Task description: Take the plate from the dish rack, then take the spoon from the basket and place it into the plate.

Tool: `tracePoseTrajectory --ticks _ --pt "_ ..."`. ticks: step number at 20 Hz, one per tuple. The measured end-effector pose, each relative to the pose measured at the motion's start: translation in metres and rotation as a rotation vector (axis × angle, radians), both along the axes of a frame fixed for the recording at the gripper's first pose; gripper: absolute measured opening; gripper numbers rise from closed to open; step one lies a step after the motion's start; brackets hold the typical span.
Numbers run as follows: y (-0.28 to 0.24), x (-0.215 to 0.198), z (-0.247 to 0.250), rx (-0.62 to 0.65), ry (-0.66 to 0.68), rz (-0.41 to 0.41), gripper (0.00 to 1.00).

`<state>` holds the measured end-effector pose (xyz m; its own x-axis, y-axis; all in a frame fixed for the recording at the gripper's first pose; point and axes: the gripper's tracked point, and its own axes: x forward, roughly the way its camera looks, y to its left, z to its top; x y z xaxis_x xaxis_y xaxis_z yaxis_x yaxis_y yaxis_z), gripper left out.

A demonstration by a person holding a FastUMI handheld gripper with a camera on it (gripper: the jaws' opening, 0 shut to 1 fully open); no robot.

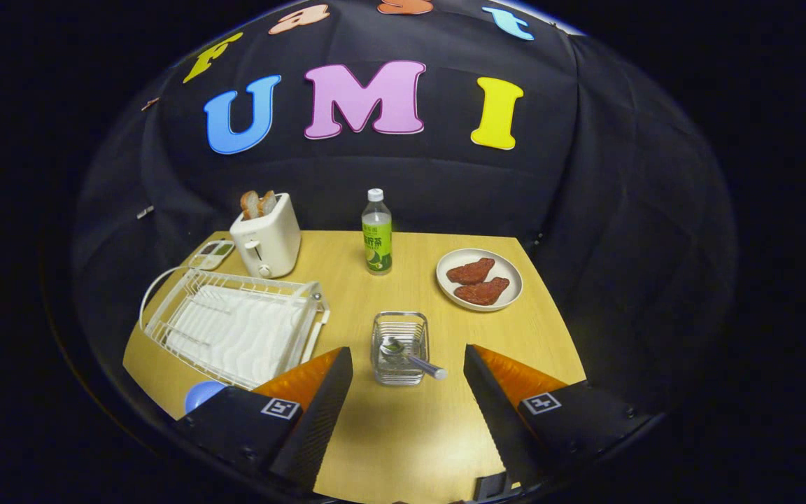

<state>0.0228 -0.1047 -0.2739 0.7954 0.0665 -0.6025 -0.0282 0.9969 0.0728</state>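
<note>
Gripper: fingers spread wide, holding nothing, hovering above table
Spoon: lying tilted in wire basket, handle poking over rim toward right finger; just ahead of fingers, between their lines
Dish rack: beside left finger, no plate discernible inside; blue round object at its near corner, possibly the plate, cannot tell
Risks: thin handle likely to slip from wide pads; light basket liable to tip or drag if snagged; plate with food, beyond right finger, open to mistaken use
</note>
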Motion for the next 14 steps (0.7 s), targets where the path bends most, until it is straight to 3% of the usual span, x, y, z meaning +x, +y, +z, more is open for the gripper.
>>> tracePoseTrajectory --ticks 4,6,12,14 --pt "0.0 0.008 -0.043 0.025 0.068 0.043 0.97" --pt "0.003 0.013 -0.054 0.039 0.082 0.055 0.91" --pt "0.005 0.022 -0.066 0.081 0.111 0.044 0.48" --pt "0.007 0.021 -0.068 0.124 0.132 0.026 0.27"
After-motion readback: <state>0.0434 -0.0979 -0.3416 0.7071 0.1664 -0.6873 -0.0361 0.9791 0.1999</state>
